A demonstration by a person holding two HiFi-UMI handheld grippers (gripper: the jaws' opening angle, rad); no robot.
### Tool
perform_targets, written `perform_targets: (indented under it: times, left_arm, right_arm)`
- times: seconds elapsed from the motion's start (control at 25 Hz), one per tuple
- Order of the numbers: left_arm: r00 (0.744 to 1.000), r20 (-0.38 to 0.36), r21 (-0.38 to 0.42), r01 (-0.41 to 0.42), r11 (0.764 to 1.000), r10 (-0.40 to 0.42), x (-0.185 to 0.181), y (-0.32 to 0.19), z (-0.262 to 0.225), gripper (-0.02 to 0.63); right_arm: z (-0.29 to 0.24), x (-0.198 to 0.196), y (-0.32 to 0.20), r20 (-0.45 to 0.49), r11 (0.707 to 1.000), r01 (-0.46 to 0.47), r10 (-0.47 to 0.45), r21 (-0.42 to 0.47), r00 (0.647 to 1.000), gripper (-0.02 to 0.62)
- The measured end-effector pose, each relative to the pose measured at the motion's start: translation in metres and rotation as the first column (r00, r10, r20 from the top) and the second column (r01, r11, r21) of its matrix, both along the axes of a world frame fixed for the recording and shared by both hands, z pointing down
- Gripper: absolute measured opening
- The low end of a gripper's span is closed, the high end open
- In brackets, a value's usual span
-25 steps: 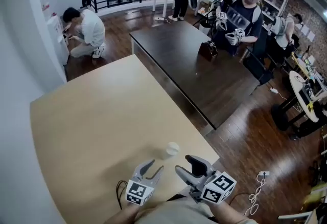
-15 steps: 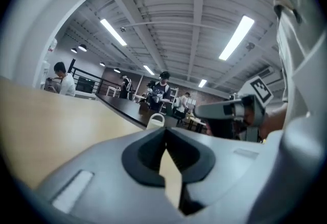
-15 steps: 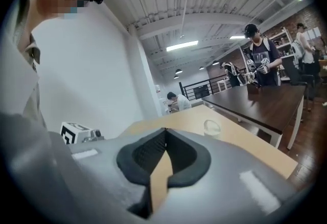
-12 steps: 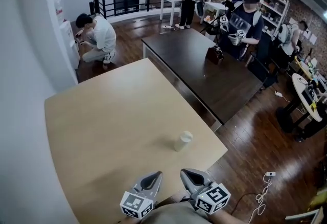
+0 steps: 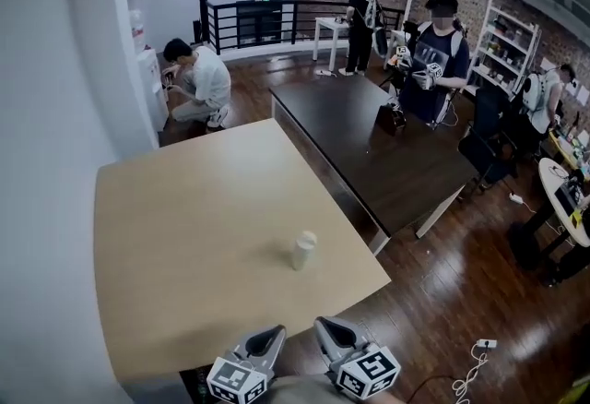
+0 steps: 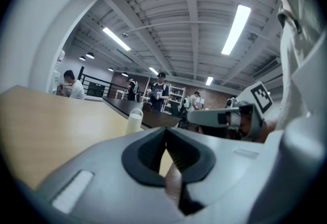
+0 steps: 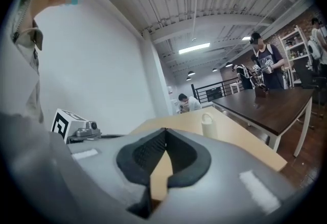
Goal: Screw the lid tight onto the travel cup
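left tool [image 5: 270, 335]: pressed together, empty | right tool [image 5: 324, 328]: same | travel cup [image 5: 302, 255]: upright on table [image 5: 184, 236], lid [image 5: 307, 237] on, well apart | tools kept clear, probably because nothing needs gripping

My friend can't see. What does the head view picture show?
A pale cup stands alone on a tan table. Below it, at the table's near edge, the left gripper and right gripper are shut, empty and apart from the cup. Behind, a person stands by a dark table.
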State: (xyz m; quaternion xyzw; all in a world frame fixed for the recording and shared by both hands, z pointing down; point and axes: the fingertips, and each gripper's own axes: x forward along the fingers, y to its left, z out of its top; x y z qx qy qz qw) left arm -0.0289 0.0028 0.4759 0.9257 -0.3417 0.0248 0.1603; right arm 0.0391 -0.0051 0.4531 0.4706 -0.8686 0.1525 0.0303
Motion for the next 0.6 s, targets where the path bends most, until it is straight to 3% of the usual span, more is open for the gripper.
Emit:
perform_targets:
  times: [0.28, 0.48, 0.6]
  left_arm:
    - [0.996, 0.04, -0.006, 0.074, 0.997, -0.074, 0.065, 0.088, 0.004, 0.002]
    - [0.986, 0.104, -0.024, 0.133, 0.991, -0.13, 0.067, 0.131, 0.003, 0.002]
    - [0.98, 0.131, 0.009, 0.148, 0.989, -0.148, 0.068, 0.15, -0.003, 0.002]
  right_arm:
    - [0.031, 0.05, 0.074, 0.037, 0.996, 0.081, -0.079, -0.048, 0.996, 0.002]
    - [0.024, 0.055, 0.116, 0.064, 0.991, 0.128, -0.126, -0.028, 0.99, 0.002]
    - [0.018, 0.06, 0.132, 0.07, 0.992, 0.124, -0.123, -0.009, 0.99, 0.002]
